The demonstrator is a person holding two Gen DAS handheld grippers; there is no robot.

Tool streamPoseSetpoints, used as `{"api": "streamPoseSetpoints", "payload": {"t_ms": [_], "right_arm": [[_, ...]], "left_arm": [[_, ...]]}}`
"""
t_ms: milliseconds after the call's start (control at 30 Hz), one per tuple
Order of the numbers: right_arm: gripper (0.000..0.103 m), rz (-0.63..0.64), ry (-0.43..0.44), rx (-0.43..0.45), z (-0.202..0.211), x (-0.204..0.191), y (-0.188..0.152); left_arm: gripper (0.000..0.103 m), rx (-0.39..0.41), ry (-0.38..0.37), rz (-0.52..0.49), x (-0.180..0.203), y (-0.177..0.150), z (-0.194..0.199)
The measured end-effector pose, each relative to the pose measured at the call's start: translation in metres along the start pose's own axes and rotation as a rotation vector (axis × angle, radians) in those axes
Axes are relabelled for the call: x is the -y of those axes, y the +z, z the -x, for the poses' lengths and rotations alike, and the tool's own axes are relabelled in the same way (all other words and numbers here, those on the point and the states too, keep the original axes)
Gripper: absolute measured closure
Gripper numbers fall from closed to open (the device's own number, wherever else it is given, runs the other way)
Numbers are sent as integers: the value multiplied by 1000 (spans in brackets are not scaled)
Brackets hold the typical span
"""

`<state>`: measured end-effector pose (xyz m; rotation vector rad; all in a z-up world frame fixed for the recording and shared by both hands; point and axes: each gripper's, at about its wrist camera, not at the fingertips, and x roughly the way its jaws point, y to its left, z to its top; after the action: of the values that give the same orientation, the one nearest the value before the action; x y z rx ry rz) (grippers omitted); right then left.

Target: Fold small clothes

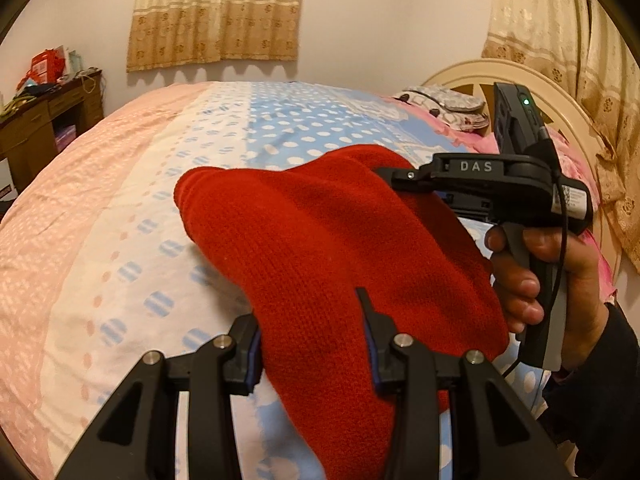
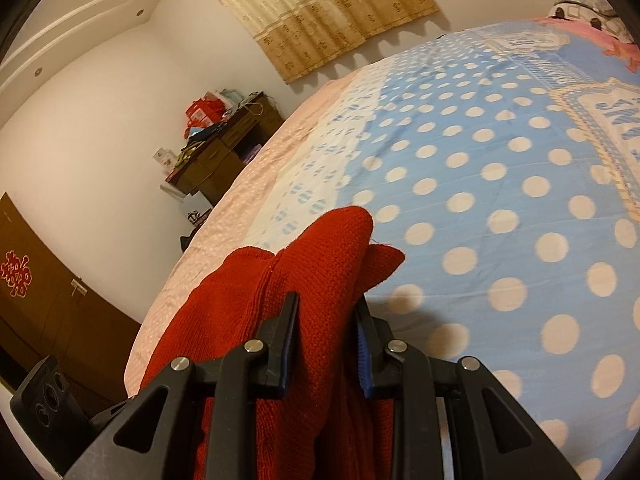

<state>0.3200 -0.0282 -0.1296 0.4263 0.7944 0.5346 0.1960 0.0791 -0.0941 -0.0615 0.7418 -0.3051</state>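
Red knit garment (image 1: 320, 240) held up over the bed (image 1: 120, 220), mid-fold.
Left gripper (image 1: 316, 344) and right gripper (image 2: 326, 332) are each clamped on bunched cloth. Next, judged: the held edge must be laid flat and even before release.

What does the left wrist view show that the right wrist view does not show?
Only the left wrist view shows the right gripper from outside, the hand holding it, the headboard and the left gripper clamped on the red knit garment.

Only the right wrist view shows the right gripper from behind, clamped on the garment, and a dark wardrobe.

Both show the garment, the dotted bedspread, the curtain and a cluttered desk.
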Motion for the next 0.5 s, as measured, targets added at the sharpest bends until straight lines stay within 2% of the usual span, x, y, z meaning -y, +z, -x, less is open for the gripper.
{"api": "streamPoseSetpoints", "payload": {"t_ms": [500], "right_arm": [[77, 69, 45, -69, -46, -52, -5]], "left_arm": [[63, 10, 67, 60, -44, -17, 17]]}}
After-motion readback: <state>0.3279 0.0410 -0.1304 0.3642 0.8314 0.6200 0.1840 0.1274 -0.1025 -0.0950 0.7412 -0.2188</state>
